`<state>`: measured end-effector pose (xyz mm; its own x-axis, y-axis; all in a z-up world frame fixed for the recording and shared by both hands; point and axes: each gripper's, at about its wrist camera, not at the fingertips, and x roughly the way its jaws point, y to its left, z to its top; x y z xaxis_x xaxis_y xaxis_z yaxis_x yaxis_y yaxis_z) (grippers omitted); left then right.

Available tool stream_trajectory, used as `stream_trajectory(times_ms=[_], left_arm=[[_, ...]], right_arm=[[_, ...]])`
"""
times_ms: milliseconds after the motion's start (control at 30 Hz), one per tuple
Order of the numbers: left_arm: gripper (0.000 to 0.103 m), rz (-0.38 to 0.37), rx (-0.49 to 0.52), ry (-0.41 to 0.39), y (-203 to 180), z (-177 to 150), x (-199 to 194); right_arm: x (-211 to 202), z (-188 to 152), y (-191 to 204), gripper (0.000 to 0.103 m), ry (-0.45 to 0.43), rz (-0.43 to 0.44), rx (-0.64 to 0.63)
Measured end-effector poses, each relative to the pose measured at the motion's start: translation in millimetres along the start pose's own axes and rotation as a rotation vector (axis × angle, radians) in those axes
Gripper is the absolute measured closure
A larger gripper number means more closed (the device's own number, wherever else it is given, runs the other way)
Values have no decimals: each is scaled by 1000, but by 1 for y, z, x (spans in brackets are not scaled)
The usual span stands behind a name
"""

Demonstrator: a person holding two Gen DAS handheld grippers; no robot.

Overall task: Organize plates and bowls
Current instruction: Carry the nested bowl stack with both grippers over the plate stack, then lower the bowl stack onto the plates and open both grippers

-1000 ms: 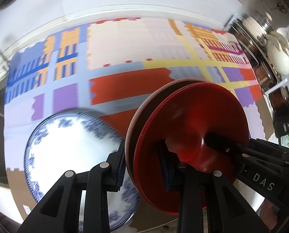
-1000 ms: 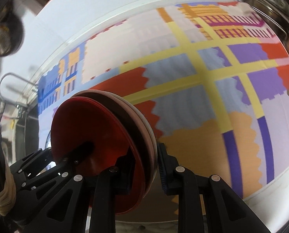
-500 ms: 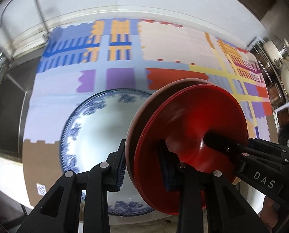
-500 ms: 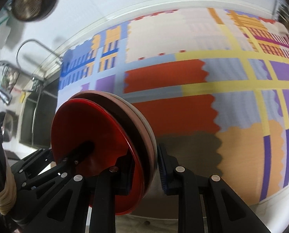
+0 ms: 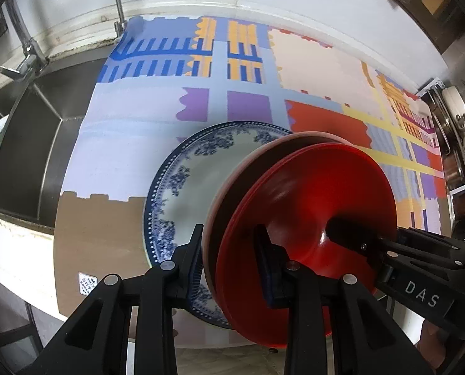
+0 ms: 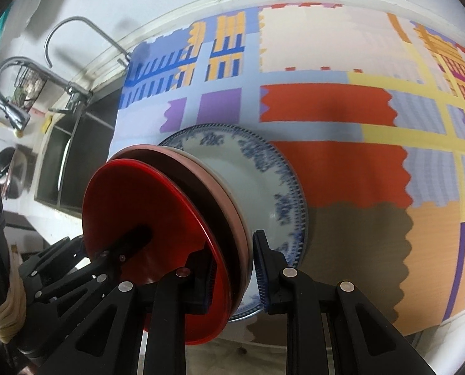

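Both the left tongs (image 5: 229, 265) and right tongs (image 6: 234, 268) clamp opposite rims of a red-and-pink plate stack (image 5: 310, 206), held above a blue-patterned plate (image 5: 198, 184) lying beyond them on the patchwork-covered bench (image 6: 341, 172).

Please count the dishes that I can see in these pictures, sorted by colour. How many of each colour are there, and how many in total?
Red plate: 1, on top of the stack that both claws hold
Pink dish: 1, under the red one in the same stack
Blue-and-white plate: 1, lying on the patterned cloth
Total: 3 dishes
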<state>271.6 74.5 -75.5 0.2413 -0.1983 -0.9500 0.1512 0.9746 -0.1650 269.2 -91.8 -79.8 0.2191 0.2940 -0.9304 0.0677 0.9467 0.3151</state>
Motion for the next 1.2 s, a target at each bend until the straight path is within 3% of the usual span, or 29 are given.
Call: stream_trajectory(times_ms=[633, 867, 1067, 1200], left_arm=[[72, -39, 5, 76, 18, 5, 25], [72, -61, 15, 82, 22, 8, 30], [55, -30, 30, 1, 22, 8, 17], [46, 9, 34, -78, 21, 4, 0]], right_arm=[[28, 0, 12, 79, 60, -25, 25], [23, 4, 16, 78, 2, -59, 6], [21, 2, 19, 78, -47, -72, -12], [15, -3, 18, 69, -90, -76, -20]])
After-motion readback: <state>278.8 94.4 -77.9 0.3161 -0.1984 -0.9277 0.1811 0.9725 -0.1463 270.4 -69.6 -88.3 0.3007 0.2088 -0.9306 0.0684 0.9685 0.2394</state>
